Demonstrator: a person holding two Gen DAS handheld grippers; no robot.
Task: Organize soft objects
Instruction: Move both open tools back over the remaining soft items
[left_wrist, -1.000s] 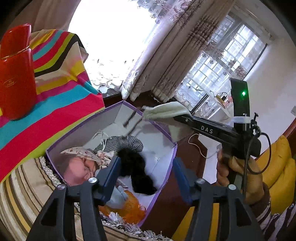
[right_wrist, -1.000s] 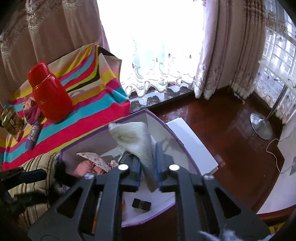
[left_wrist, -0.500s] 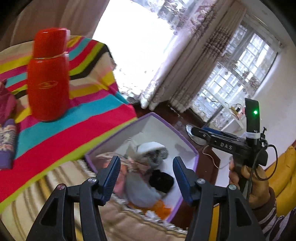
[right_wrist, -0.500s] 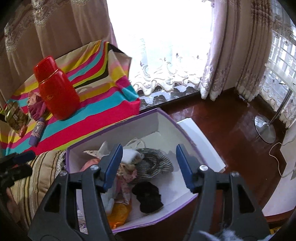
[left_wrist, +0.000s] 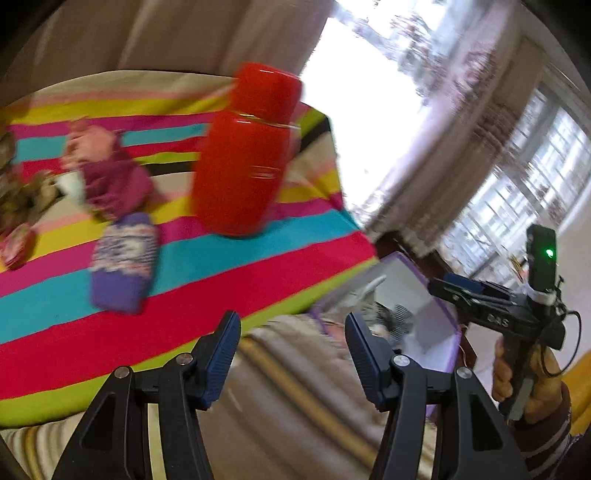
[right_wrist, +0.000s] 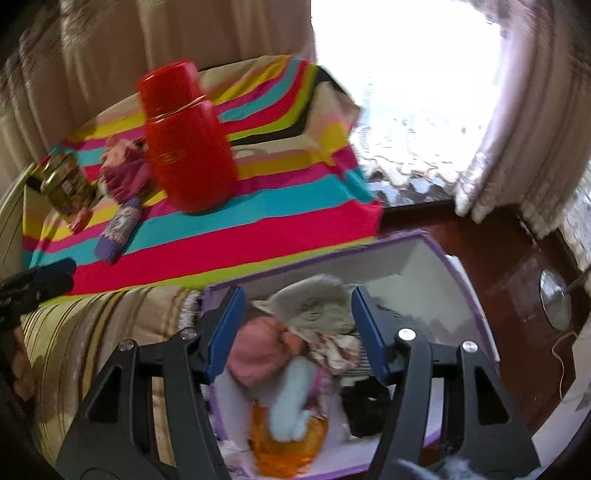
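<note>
A purple-edged white box (right_wrist: 458, 280) holds several soft items: a pale cloth (right_wrist: 314, 299), a pink piece (right_wrist: 258, 350), a light blue sock (right_wrist: 291, 398), an orange piece (right_wrist: 288, 443) and a black piece (right_wrist: 365, 406). My right gripper (right_wrist: 295, 332) is open and empty above the box. My left gripper (left_wrist: 291, 354) is open and empty over the striped cloth edge. A purple patterned sock (left_wrist: 123, 258) and a magenta soft item (left_wrist: 110, 177) lie on the striped cloth (left_wrist: 221, 280). The box also shows in the left wrist view (left_wrist: 417, 295).
A red thermos (left_wrist: 243, 155) stands on the striped cloth, next to the socks. A glass jar (right_wrist: 64, 181) stands at the cloth's left end. A beige striped cushion (right_wrist: 92, 332) lies beside the box. Dark wooden floor (right_wrist: 498, 258) and curtains lie beyond.
My right gripper opened and dropped the pale cloth into the box. My left gripper has swung left, away from the box and toward the striped cloth with the socks.
</note>
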